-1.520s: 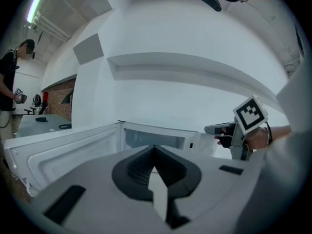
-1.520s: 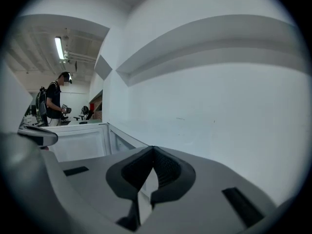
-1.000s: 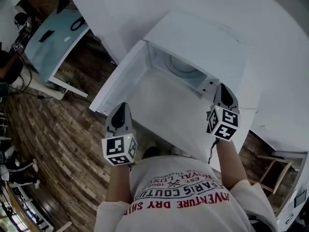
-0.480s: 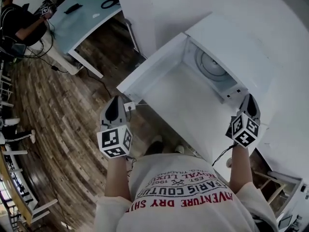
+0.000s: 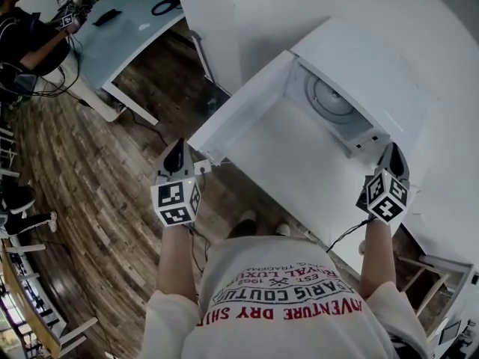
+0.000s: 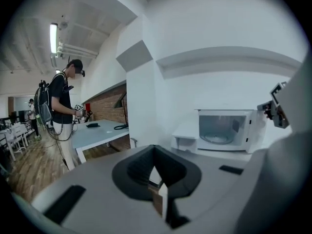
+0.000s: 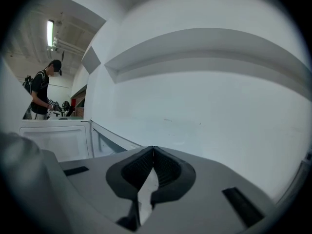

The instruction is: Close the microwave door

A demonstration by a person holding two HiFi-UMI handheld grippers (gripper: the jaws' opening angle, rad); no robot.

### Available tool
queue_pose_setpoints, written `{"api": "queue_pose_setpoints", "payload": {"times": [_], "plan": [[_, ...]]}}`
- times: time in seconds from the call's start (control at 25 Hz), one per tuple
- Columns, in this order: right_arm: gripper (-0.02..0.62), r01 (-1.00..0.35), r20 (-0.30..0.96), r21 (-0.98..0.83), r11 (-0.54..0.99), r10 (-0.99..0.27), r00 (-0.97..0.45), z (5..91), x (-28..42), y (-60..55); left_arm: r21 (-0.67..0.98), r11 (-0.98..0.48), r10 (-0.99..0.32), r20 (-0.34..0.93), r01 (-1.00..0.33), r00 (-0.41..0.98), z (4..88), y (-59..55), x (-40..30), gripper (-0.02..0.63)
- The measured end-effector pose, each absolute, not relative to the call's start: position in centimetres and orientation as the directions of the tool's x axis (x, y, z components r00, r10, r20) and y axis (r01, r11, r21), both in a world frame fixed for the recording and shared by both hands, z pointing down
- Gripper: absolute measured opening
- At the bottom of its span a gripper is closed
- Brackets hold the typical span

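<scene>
The white microwave [image 5: 359, 73] stands on a white counter [image 5: 284, 170] against the wall, its cavity and glass turntable [image 5: 328, 99] exposed. Its door [image 5: 239, 99] hangs swung out to the left. In the left gripper view the open microwave [image 6: 226, 128] sits ahead to the right, well beyond reach. My left gripper [image 5: 177, 149] hovers over the floor just left of the door's outer end, shut and empty [image 6: 154, 149]. Shut and empty too, my right gripper [image 5: 394, 155] is by the microwave's right front corner and faces the bare wall [image 7: 153, 150]; the door's inner face [image 7: 53, 140] shows at its left.
A pale blue table [image 5: 127, 36] with black items stands at the back left, and a person [image 6: 61, 106] stands beside it. Wooden floor [image 5: 97, 200] spreads to the left. A white pillar [image 5: 209, 21] rises beside the counter. A wooden chair [image 5: 426, 268] is at the lower right.
The head view has swung. My left gripper has moved out past the door's outer end, over the floor. My right gripper has shifted a little right of the microwave's front corner.
</scene>
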State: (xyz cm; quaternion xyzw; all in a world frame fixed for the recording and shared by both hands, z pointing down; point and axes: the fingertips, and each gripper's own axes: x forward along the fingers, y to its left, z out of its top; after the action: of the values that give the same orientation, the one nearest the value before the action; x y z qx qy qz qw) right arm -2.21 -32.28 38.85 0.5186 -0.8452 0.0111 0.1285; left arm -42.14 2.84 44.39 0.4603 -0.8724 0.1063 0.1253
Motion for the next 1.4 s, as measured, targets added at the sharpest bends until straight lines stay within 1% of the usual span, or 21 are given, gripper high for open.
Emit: {"api": "queue_pose_setpoints", "payload": {"times": [0.2, 0.52, 0.96, 1.2, 1.4], "plan": [[0.012, -0.886, 0.224, 0.105, 0.452, -0.878, -0.422, 38.9, -2.4, -32.6, -0.037, 0.543, -0.791, 0.313, -0.839, -0.526, 44.4, 2.1, -42.7, -0.006], [0.012, -0.880, 0.223, 0.092, 0.466, -0.871, -0.438, 38.9, -2.4, -32.6, -0.004, 0.497, -0.821, 0.323, -0.868, -0.471, 45.0, 1.6, -40.1, -0.006], [0.012, -0.852, 0.234, 0.032, 0.522, -0.833, -0.501, 38.9, -2.3, -32.5, 0.033, 0.446, -0.851, 0.327, -0.895, -0.412, 45.2, -0.7, -33.3, -0.006], [0.011, -0.827, 0.260, -0.035, 0.561, -0.794, -0.549, 38.9, -2.3, -32.6, 0.141, 0.405, -0.879, 0.332, -0.903, -0.342, 45.8, -2.8, -28.5, -0.006], [0.011, -0.795, 0.261, -0.059, 0.604, -0.759, -0.596, 38.9, -2.3, -32.6, 0.127, 0.373, -0.885, 0.347, -0.919, -0.311, 46.1, -4.9, -24.7, -0.006]]}}
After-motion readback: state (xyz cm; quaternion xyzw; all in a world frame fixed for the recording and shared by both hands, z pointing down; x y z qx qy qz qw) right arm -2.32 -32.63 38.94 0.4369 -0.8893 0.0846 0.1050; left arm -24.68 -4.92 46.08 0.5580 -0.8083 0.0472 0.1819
